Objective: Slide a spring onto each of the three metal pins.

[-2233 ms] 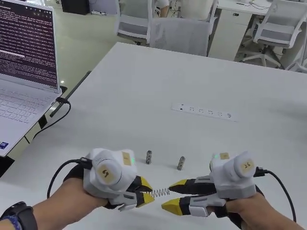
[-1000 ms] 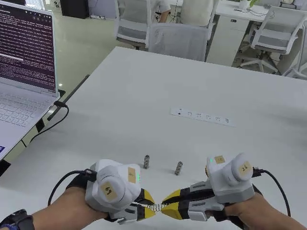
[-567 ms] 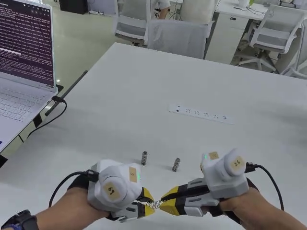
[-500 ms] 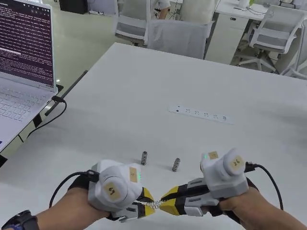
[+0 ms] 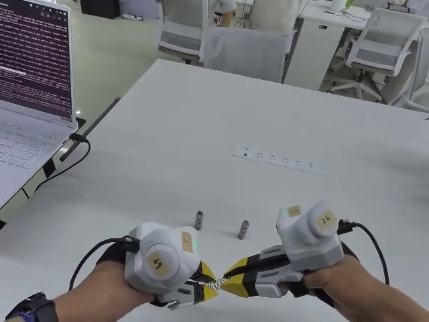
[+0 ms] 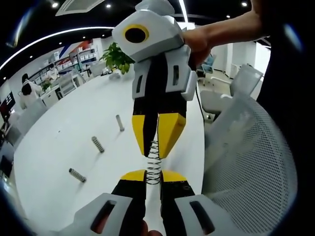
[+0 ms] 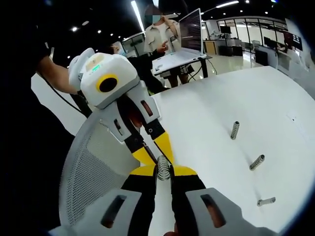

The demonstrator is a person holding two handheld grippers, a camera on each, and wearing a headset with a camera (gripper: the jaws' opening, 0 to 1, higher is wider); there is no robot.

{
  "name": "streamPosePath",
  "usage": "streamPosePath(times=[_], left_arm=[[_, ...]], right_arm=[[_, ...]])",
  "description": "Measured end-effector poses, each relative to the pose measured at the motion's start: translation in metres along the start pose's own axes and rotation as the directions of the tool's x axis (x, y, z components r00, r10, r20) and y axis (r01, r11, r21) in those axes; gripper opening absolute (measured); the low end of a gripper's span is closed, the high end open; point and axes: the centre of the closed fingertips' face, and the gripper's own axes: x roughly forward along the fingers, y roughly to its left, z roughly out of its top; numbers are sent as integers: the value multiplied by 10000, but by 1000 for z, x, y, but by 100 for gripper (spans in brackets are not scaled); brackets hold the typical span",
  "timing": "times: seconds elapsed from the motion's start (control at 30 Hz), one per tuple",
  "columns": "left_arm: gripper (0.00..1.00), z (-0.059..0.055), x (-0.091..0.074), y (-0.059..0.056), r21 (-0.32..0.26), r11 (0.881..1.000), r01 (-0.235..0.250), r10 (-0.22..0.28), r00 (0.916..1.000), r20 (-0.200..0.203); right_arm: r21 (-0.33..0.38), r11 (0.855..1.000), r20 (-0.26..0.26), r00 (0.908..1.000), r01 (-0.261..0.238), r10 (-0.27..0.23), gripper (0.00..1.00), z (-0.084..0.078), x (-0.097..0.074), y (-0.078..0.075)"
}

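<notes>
A short coil spring (image 5: 214, 283) hangs in the air between my two grippers, just above the white table's (image 5: 201, 134) near edge. My left gripper (image 5: 204, 281) is shut on its left end and my right gripper (image 5: 228, 282) is shut on its right end, yellow tips almost touching. The left gripper view shows the spring (image 6: 154, 164) rising from my left gripper (image 6: 153, 176) into the right gripper (image 6: 156, 147). The right gripper view shows the spring (image 7: 163, 167) in my right gripper (image 7: 164, 171). Two short coil-wrapped pins (image 5: 199, 220) (image 5: 243, 229) stand just beyond. A third piece (image 7: 266, 201) lies flat.
An open laptop (image 5: 27, 87) with a black cable (image 5: 67, 157) sits at the far left. A white power strip (image 5: 278, 161) lies mid-table. Office chairs (image 5: 241, 50) stand past the far edge. A mesh chair (image 6: 246, 147) is below the near edge.
My right gripper, open and apart from the spring 2.2 s ago, has moved left and shut on the spring's free end. The stretch of spring between the tips is shorter.
</notes>
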Motion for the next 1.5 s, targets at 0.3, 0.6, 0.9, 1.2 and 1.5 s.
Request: streamPosePath(times=[0.3,0.6,0.9,1.2,1.5], left_arm=[[2,11,-4,-1,-340,9994,41,-22,9985,543],[2,28,-2,0,-777,9969,141,-38,9914,1305],[2,49,2,-3,-817,9961,347,-183,9808,1942],[2,66,2,-7,-968,9940,516,-255,9670,2535],[2,77,3,-12,-916,9937,642,-358,9583,2836]], right_arm=[[-892,9957,-512,9985,-247,202,16,1,-6,3],[-1551,9876,-939,9955,-253,108,17,1,-17,2],[-2054,9779,-1237,9922,-387,133,16,4,-36,5],[-2784,9583,-1952,9807,-639,86,16,4,-53,7],[-3603,9249,-2972,9548,-1216,98,16,3,-60,12]])
